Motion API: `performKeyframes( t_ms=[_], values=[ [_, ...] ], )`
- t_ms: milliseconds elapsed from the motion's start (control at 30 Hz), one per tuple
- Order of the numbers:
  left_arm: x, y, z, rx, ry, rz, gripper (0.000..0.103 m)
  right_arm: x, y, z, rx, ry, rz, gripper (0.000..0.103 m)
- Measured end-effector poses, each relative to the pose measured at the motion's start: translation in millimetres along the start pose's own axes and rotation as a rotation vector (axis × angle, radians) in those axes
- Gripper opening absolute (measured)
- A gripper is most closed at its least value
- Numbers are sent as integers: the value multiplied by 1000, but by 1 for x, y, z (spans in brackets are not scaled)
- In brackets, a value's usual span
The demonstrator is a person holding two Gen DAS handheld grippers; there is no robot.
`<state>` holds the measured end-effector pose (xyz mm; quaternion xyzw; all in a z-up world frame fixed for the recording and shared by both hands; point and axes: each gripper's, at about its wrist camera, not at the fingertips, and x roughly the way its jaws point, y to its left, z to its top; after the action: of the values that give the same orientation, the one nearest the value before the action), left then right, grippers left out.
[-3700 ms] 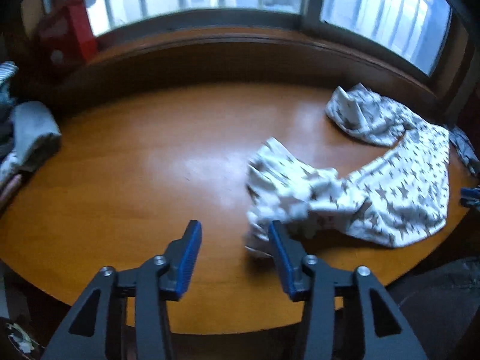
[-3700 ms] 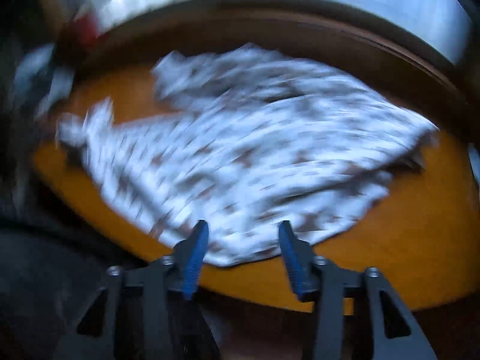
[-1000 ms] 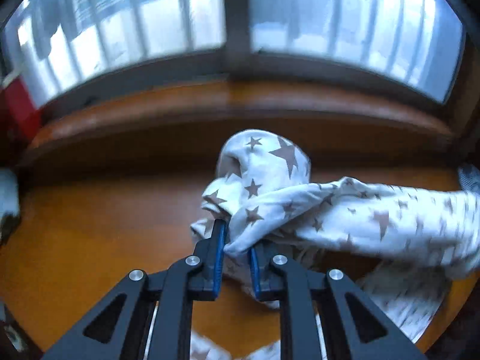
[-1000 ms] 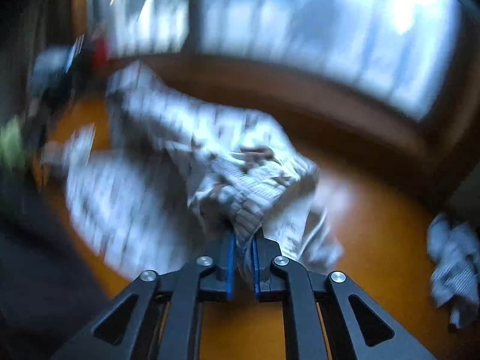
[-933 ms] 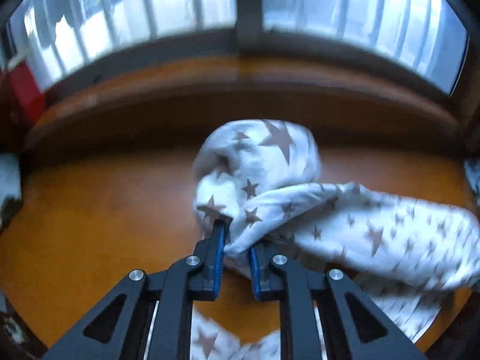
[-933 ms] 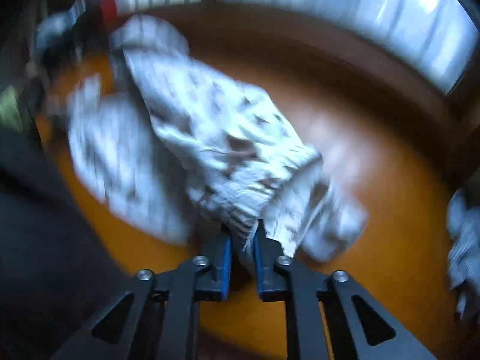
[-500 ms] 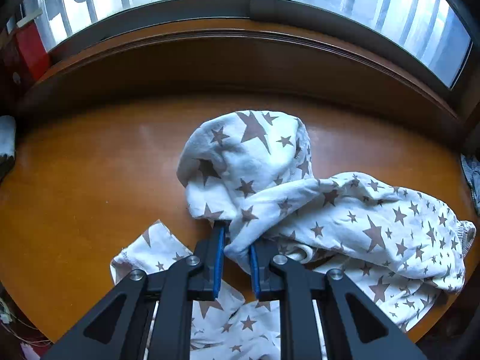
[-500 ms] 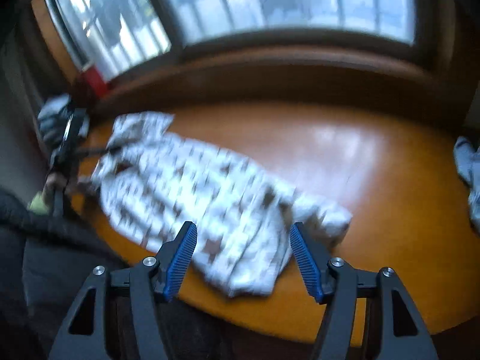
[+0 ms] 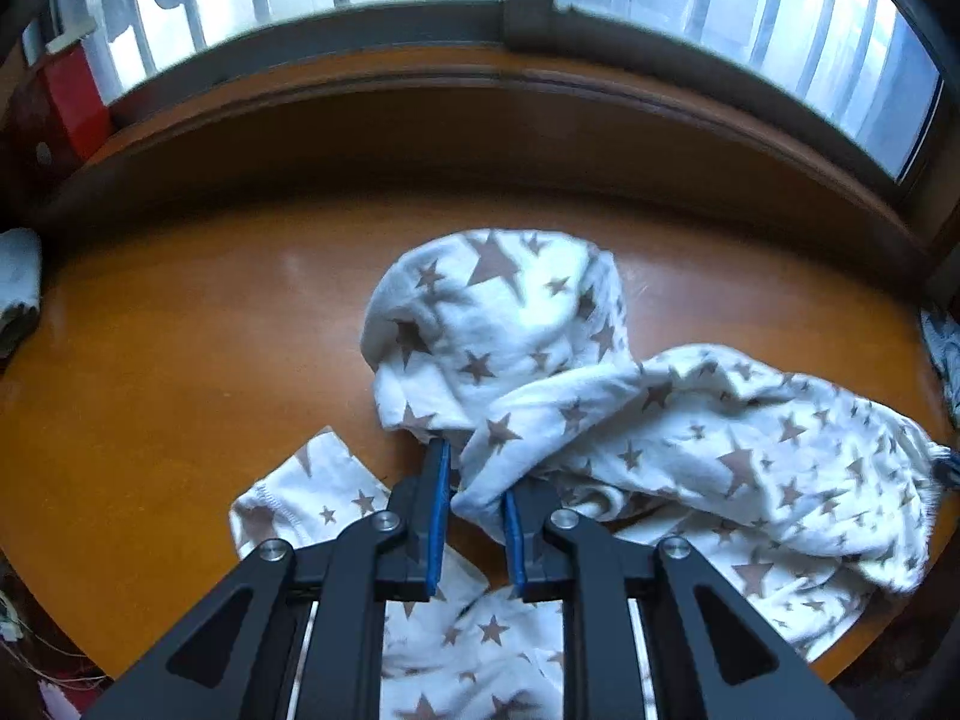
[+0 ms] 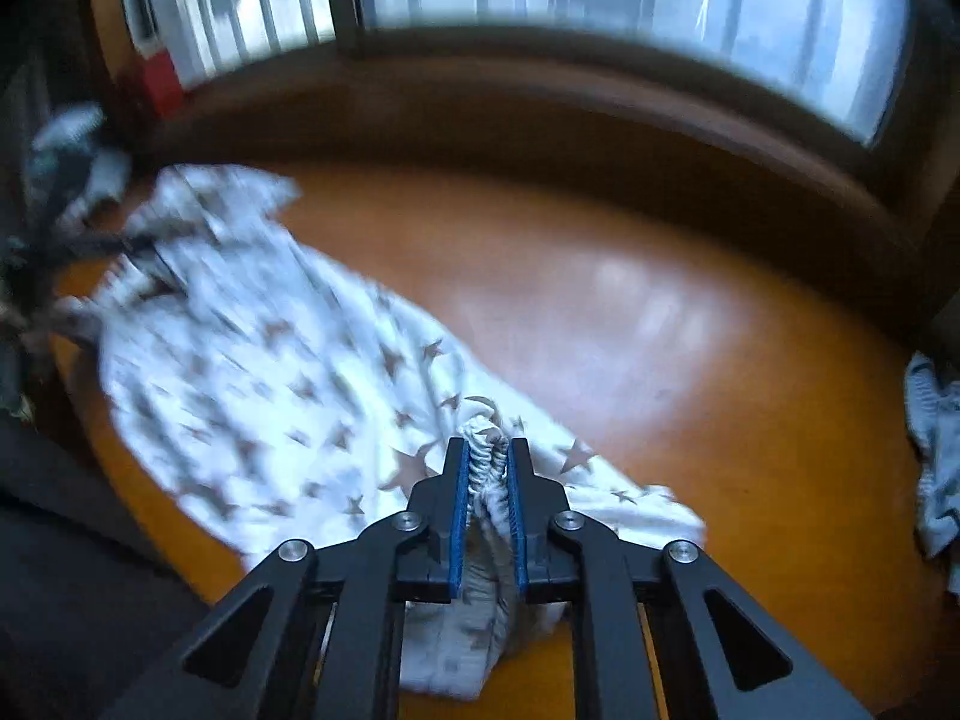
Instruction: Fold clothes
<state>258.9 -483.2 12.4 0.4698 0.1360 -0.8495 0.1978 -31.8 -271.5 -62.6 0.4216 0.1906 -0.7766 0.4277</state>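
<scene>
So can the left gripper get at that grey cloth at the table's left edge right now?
Probably not yet: the left gripper is shut on the star-print garment, so it would have to let go first. The table toward the grey cloth looks bare.

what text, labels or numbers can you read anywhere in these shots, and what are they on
None: no readable text in either view.
Star-print garment: brown stars on white, no lettering.
Red box by the window: no legible marking.
Table: bare wood, no signs.
The right wrist view is motion-blurred, so any small print there could not be read.
</scene>
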Motion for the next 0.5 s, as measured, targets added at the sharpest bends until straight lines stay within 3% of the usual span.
performKeyframes(
  t_ms=[67, 167, 233, 300, 400, 500],
  values=[
    [-13, 4, 10, -8, -37, -5, 15, -33, -9, 11, 36, -85, 39, 9],
    [-19, -3, 33, 11, -90, 8, 15, -59, -35, 42, 80, -192, 9, 9],
    [-14, -18, 47, 37, -117, 24, 15, -56, -56, 67, 111, -243, -43, 9],
    [-3, -33, 66, 62, -137, 38, 15, -28, -75, 98, 165, -276, -123, 9],
    [37, -57, 102, 115, -94, 51, 16, 36, -111, 143, 226, -238, -279, 13],
    [81, -83, 124, 160, 16, 114, 16, 100, -141, 164, 292, -65, -370, 16]
  ],
)
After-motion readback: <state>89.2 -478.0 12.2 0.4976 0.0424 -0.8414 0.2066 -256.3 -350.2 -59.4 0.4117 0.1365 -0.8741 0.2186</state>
